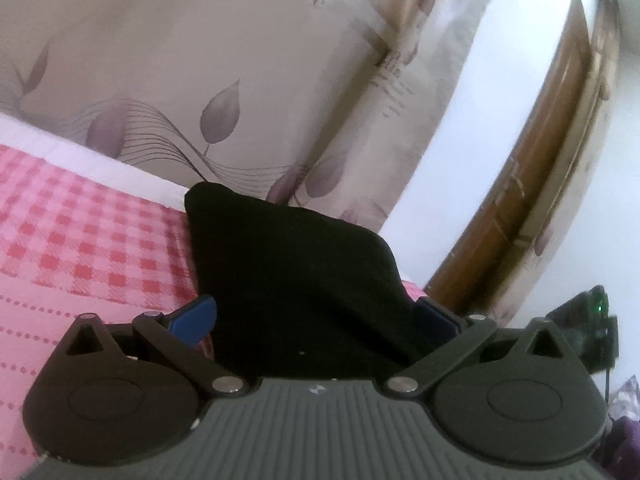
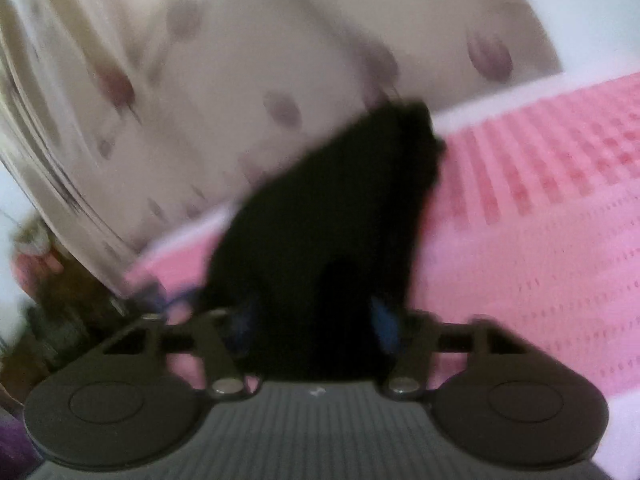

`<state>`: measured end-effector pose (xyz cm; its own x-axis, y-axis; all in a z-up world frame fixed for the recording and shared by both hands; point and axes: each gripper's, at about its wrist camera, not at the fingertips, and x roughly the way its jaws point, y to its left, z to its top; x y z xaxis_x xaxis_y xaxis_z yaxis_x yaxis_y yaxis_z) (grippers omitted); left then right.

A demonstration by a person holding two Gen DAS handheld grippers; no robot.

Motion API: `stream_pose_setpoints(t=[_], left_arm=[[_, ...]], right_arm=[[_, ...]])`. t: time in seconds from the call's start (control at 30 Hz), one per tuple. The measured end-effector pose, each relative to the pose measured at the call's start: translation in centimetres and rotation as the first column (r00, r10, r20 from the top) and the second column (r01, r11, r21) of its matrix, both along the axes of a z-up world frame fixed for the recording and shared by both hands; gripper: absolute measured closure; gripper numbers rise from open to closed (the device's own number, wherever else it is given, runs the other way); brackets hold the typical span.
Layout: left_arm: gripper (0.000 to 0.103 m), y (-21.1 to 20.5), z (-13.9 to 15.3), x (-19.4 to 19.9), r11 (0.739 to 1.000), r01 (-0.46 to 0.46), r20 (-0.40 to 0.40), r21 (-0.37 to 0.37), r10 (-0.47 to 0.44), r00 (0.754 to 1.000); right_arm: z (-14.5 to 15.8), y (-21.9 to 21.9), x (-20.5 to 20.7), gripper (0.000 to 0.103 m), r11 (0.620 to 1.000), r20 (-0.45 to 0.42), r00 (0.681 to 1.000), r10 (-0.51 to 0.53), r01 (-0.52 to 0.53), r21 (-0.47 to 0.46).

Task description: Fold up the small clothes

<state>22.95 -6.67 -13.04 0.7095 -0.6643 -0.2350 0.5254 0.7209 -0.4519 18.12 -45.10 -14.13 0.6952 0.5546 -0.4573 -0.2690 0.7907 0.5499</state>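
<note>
Black cloth bunched in both my grippers, above the pink checked bedcover.

The black garment (image 1: 292, 272) is lifted off the pink checked bedcover (image 1: 80, 256) and fills the space between my fingers in both wrist views, so I am holding one part of it in each hand. My left gripper (image 1: 316, 320) stands fairly wide, its blue pads (image 1: 192, 320) at either side of a thick fold; I cannot tell whether they press on it. My right gripper (image 2: 316, 316) is clenched narrowly on a bunch of the cloth, though that view is blurred. Beyond the garment a leaf-patterned curtain (image 1: 180, 80) hangs behind the bedcover, and a wooden door (image 1: 532, 168) stands past the curtain.
</note>
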Motion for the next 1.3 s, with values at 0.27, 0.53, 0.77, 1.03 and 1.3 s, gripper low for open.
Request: stream_pose_setpoints(t=[0.27,0.53,0.77,1.03,1.3], left_arm=[[0.0,0.6,-0.4,0.8,0.999,-0.03,-0.058,-0.022,0.029,0.998],[0.0,-0.3,0.0,-0.1,0.999,0.012,-0.017,0.053,-0.011,1.0],[0.003,-1.8,-0.1,-0.2,0.985,0.075,-0.075,0.159,-0.063,0.995],[0.016,-1.5,-0.9,-0.6,0.971,0.062,-0.144,0.231,-0.029,0.989],[0.0,-0.8,-0.7,-1.2,0.977,-0.012,-0.109,0.212,0.036,0.993]], right_arm=[[-1.4,-2.5,-2.6,0.097,0.994,-0.067,0.994,-0.087,0.092,0.065],[-0.2,-2.3,-2.4,0.084,0.992,-0.036,0.994,-0.099,0.102,0.071],[5.5,0.8,1.2,0.083,0.982,0.162,0.975,-0.152,0.167,-0.086],[2.3,4.0,9.4,0.082,0.889,0.11,0.963,-0.245,0.269,-0.37],[3.2,1.6,1.9,0.027,0.924,0.166,0.931,-0.326,0.351,-0.153]])
